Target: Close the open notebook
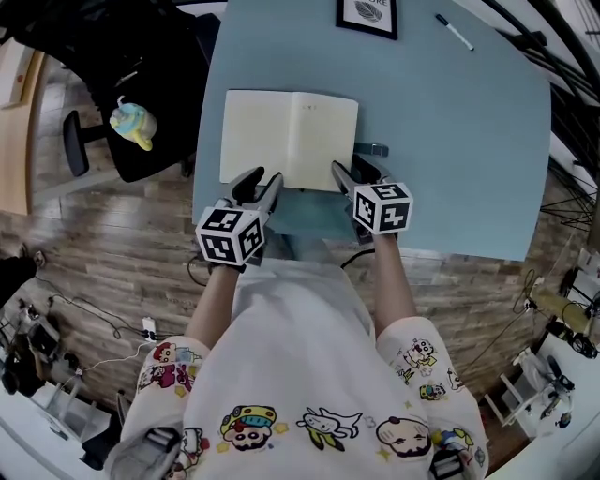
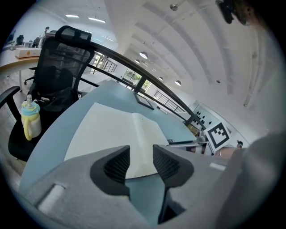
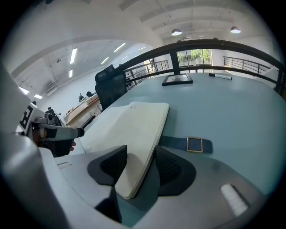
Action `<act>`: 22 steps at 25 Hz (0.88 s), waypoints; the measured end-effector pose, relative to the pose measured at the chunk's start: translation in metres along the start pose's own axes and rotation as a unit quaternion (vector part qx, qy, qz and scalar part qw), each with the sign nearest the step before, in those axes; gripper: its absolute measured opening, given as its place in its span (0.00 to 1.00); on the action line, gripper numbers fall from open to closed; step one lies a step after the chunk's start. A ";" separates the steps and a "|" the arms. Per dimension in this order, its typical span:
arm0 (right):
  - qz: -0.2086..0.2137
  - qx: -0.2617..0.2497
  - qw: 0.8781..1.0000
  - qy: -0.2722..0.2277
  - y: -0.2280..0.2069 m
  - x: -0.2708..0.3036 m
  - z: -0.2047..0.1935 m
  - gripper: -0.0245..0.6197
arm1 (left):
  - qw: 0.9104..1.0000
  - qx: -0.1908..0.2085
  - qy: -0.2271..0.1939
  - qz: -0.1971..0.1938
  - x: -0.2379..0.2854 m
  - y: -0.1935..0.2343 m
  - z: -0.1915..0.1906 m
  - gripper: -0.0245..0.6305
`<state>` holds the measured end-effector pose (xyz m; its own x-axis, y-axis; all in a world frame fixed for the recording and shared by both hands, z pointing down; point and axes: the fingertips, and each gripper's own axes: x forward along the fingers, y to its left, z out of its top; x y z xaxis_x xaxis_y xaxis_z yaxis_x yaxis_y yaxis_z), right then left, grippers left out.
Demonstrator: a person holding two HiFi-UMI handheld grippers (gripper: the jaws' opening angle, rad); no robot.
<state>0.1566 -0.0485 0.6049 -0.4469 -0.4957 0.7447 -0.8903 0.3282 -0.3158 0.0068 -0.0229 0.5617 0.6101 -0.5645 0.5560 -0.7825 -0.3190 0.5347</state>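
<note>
The open notebook [image 1: 289, 139] lies flat with cream pages up on the blue table [image 1: 450, 141], close to the near edge. My left gripper [image 1: 261, 180] is at its near left corner; in the left gripper view the notebook [image 2: 116, 129] lies just beyond the left gripper [image 2: 140, 163], whose jaws are open and empty. My right gripper [image 1: 356, 172] is at the near right corner. In the right gripper view the notebook [image 3: 129, 129] has that corner between the jaws of the right gripper [image 3: 140, 167], which stand apart with a gap beside the page edge.
A blue strap with a metal buckle [image 3: 194, 144] lies on the table right of the notebook. A framed picture [image 1: 367, 17] and a pen [image 1: 455, 33] sit at the far side. A black office chair [image 1: 141, 84] with a yellow and blue bottle [image 1: 131, 122] stands left of the table.
</note>
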 end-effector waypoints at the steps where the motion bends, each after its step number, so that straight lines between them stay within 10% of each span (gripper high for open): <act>1: 0.001 -0.002 1.000 0.005 0.001 0.001 0.000 0.37 | 1.000 -0.004 0.000 -0.001 0.000 0.000 -0.001 0.27; 15: 0.025 0.018 0.996 0.079 -0.005 0.007 0.001 0.31 | 0.993 -0.118 -0.010 -0.021 -0.006 0.000 -0.016 0.27; 22: 0.005 0.005 0.996 0.093 -0.003 0.012 0.002 0.32 | 0.973 -0.227 -0.021 -0.040 -0.014 0.005 -0.028 0.27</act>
<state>0.1540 -0.0571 0.6131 -0.4319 -0.3352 0.8373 -0.8874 0.3238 -0.3281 -0.0022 0.0043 0.5747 0.6536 -0.5857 0.4793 -0.5912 0.0003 0.8065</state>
